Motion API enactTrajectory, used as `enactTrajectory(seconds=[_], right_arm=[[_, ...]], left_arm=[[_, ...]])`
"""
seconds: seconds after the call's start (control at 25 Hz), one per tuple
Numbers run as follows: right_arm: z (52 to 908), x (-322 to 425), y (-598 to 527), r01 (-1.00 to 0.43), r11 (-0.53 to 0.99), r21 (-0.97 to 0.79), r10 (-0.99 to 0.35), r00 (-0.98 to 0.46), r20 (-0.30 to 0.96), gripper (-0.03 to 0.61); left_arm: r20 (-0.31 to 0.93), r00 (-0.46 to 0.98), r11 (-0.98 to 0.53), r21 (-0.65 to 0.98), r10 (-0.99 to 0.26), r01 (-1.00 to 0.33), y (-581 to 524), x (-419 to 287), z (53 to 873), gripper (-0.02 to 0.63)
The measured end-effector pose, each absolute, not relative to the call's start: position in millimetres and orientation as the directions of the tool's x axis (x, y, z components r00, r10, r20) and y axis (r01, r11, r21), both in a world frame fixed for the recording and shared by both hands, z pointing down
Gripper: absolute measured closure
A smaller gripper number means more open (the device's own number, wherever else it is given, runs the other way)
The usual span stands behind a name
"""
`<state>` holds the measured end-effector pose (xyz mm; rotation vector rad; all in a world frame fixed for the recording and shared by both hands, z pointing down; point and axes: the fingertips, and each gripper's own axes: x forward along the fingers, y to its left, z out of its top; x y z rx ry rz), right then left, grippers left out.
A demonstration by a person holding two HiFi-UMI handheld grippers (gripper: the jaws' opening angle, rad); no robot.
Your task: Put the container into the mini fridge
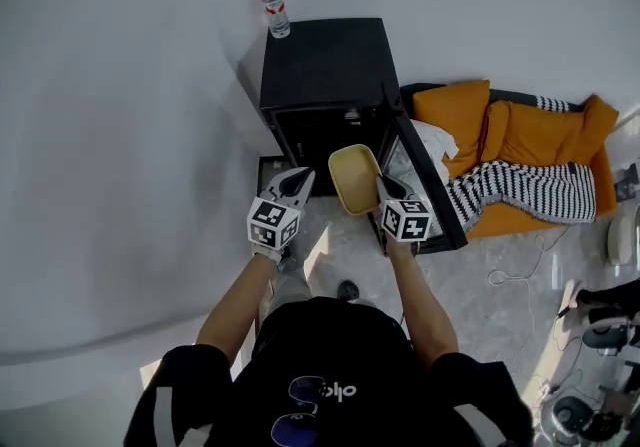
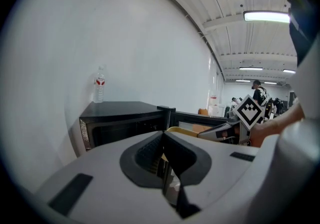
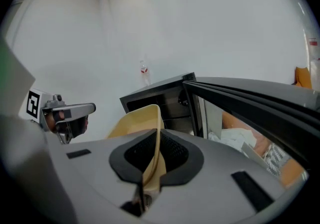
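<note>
Pinching 1 wall of the pale yellow plastic container (image 1: 353, 175), the right gripper (image 1: 383, 185) has its fingers clamped on the rim at the corner nearest them. The tub juts out ahead of those fingers, in the air, just short of the open mini fridge (image 1: 325, 60). It looks empty, light and fairly stiff, though a thin wall held at 1 corner may flex or swivel; a deeper bite on the rim would steady it. Its mouth faces up, and its long axis runs from the fingers toward the fridge cavity. The left gripper (image 1: 300, 178), fingers together on nothing, hangs just beside the tub.
</note>
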<state>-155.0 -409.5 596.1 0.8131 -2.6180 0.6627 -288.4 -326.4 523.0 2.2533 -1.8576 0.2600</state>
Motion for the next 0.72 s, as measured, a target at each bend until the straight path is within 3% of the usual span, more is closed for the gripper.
enactTrajectory(seconds=[0.72], right_arm=[[615.9,-243.1,-439.0,-0.760,0.565,-0.321,-0.594,-0.644,0.482,0.552]], left_arm=[[0.282,0.411,-0.396,0.112,-0.867,-0.912,-395.4,-390.6,552.2,0.606]])
